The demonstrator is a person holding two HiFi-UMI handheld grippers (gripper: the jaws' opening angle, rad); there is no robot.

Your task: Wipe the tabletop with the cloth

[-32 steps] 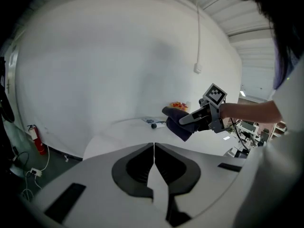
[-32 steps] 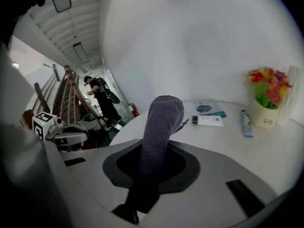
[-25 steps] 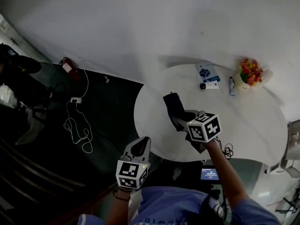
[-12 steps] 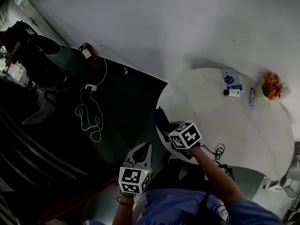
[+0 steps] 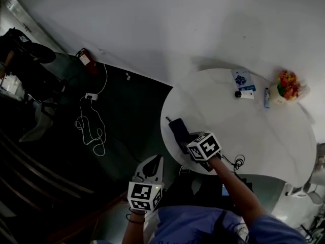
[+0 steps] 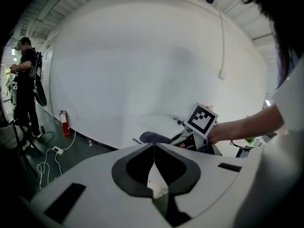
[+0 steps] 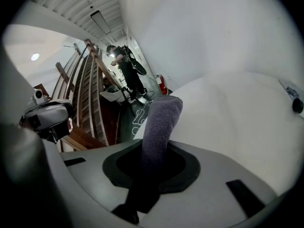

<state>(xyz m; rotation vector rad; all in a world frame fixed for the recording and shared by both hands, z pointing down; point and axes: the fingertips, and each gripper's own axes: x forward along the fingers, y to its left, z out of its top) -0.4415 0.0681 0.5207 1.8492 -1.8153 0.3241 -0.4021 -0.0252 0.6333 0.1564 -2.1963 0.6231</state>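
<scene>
A dark grey cloth (image 5: 178,128) lies on the white round table (image 5: 254,131) close to its left edge. My right gripper (image 5: 188,139) is shut on the cloth's near end. In the right gripper view the cloth (image 7: 161,120) rises from between the jaws of the right gripper (image 7: 152,156) and bends forward over the tabletop (image 7: 237,113). My left gripper (image 5: 154,160) hangs off the table over the dark floor, its jaws pressed together with nothing in them. The left gripper view looks past the left gripper (image 6: 153,148) to the cloth (image 6: 153,137) and the right gripper's marker cube (image 6: 204,119).
At the table's far side stand a flower pot (image 5: 287,85), a blue packet (image 5: 241,79), a small tube (image 5: 266,97) and a small black object (image 5: 237,93). A cable (image 5: 234,161) hangs at the near edge. Floor cables (image 5: 89,123), a fire extinguisher (image 5: 84,60) and a person (image 6: 26,84) are to the left.
The right gripper has dragged the cloth from further in on the table to its left edge. The left gripper has stayed low and off the table.
</scene>
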